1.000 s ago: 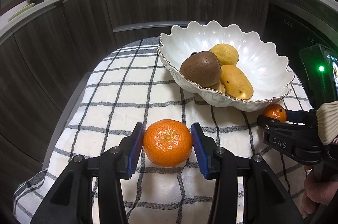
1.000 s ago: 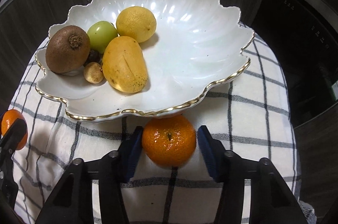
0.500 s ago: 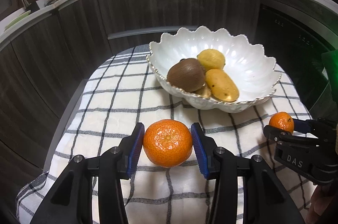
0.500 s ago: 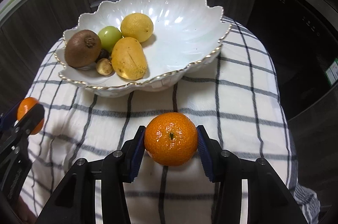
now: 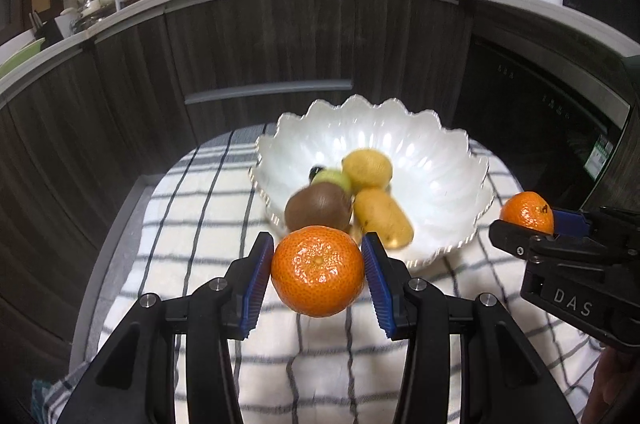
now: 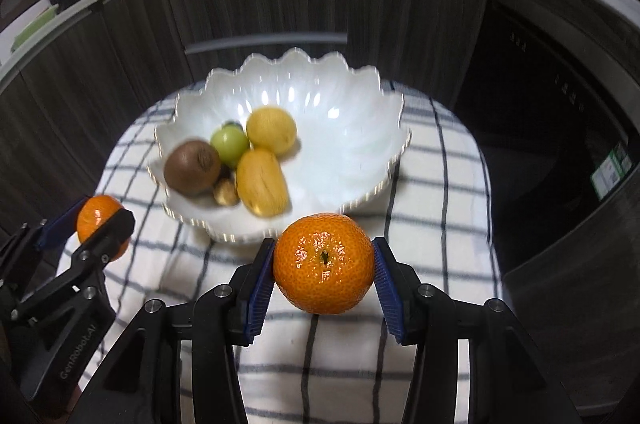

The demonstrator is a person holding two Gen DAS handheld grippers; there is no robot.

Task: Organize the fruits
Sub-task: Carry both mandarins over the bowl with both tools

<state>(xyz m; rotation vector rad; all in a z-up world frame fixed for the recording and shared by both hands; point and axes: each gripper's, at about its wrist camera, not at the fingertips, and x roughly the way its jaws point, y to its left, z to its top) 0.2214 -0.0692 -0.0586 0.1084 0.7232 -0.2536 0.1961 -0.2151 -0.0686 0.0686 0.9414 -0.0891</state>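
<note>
Left tongs (image 5: 318,274) (marked "GenRobot.AI") grip a tangerine (image 5: 318,271); right tongs (image 6: 324,270), marked "DAS", grip another tangerine (image 6: 324,263).

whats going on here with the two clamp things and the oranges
A person holds a gripper in each hand, each clamped on a mandarin. The left gripper has one mandarin, the right gripper the other, both held above the checked cloth just short of the white bowl holding other fruit.
</note>
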